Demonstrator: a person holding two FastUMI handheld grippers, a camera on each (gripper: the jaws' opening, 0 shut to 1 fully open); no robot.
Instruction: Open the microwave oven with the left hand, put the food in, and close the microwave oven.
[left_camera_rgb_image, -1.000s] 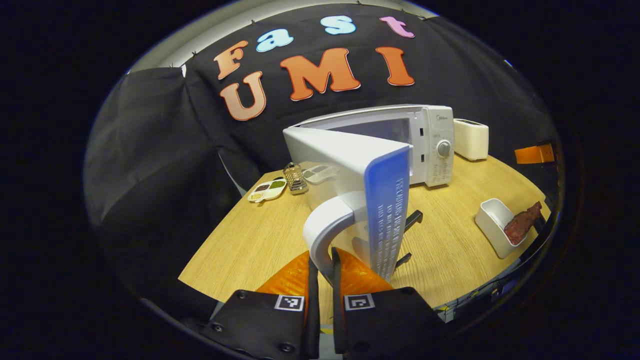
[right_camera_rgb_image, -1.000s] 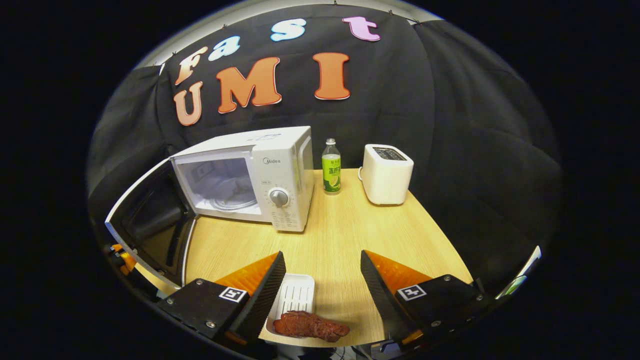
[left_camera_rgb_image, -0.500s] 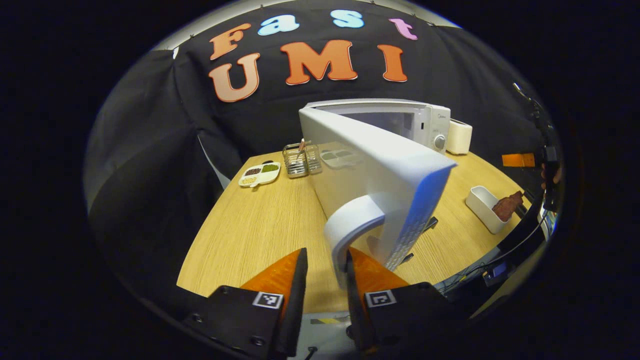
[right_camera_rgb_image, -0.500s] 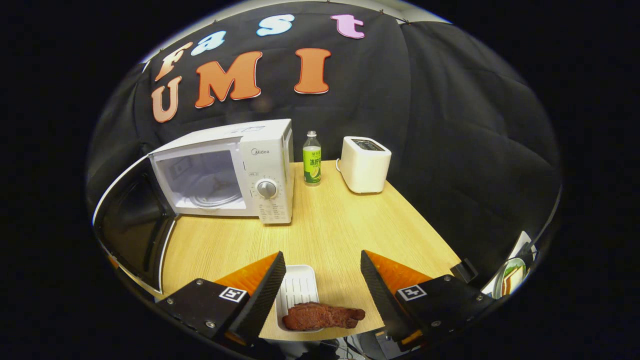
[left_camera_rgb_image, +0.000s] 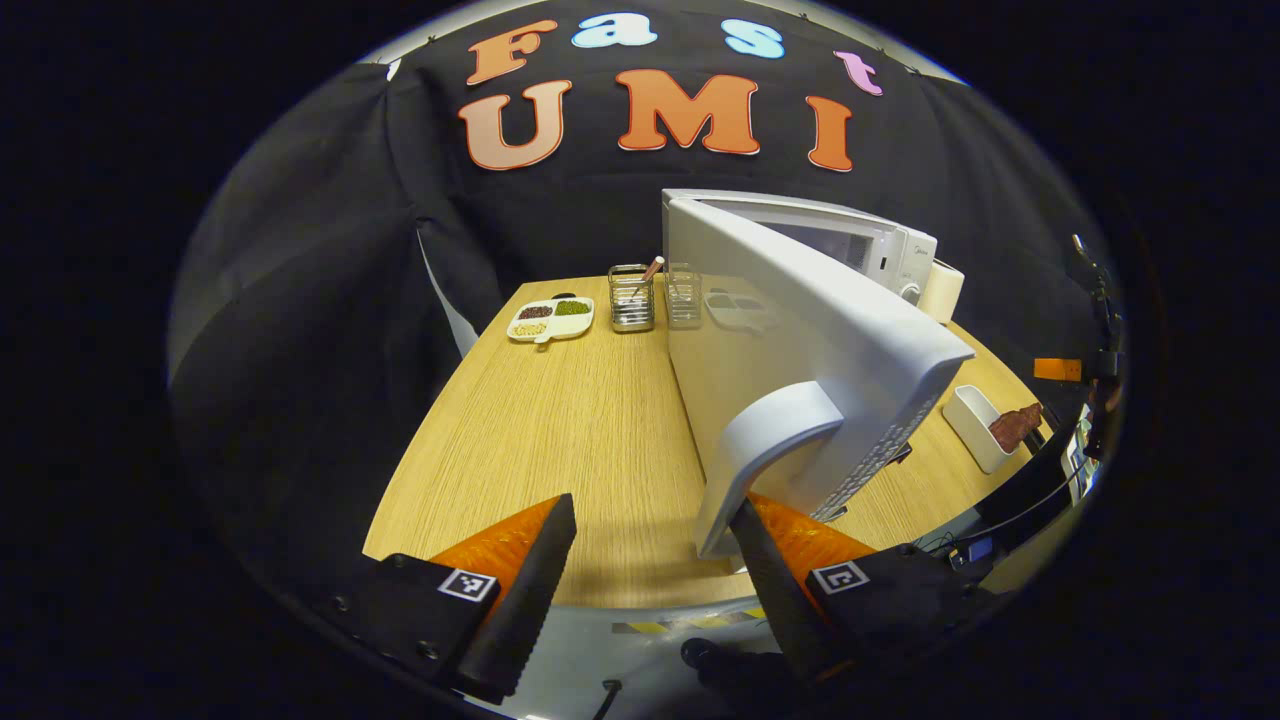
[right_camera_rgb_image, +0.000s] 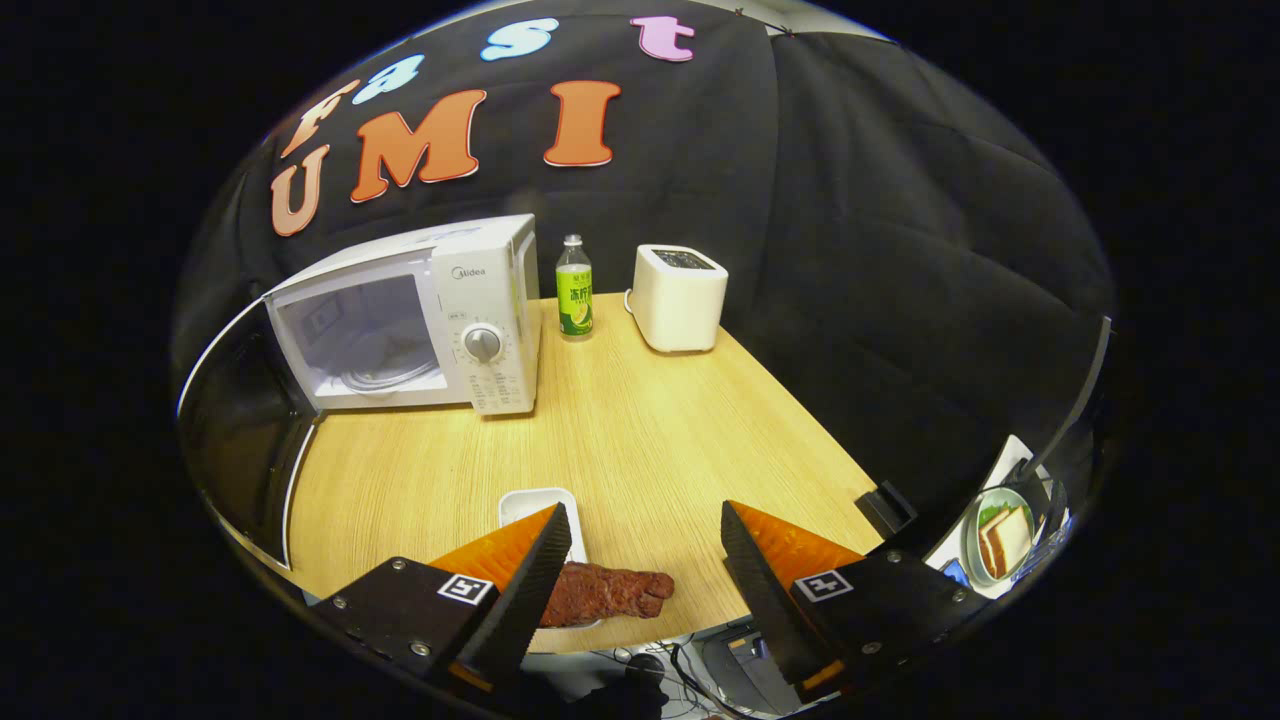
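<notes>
Bench (right_camera_rgb_image: 640, 420) carries microwave (right_camera_rgb_image: 470, 300), door (left_camera_rgb_image: 800, 340) swung wide. Left claw (left_camera_rgb_image: 650, 560) is seen spread apart, handle (left_camera_rgb_image: 760, 450) just beside its right finger. Right claw (right_camera_rgb_image: 640, 560) is spread above meat (right_camera_rgb_image: 605, 592) on tray (right_camera_rgb_image: 535, 505), near bench edge.

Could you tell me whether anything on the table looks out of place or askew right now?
One thing: the piece of meat lies half out of its white tray, overhanging the tray's near end at the table edge. Otherwise the microwave door simply stands open, and nothing looks spilled or damaged.
</notes>
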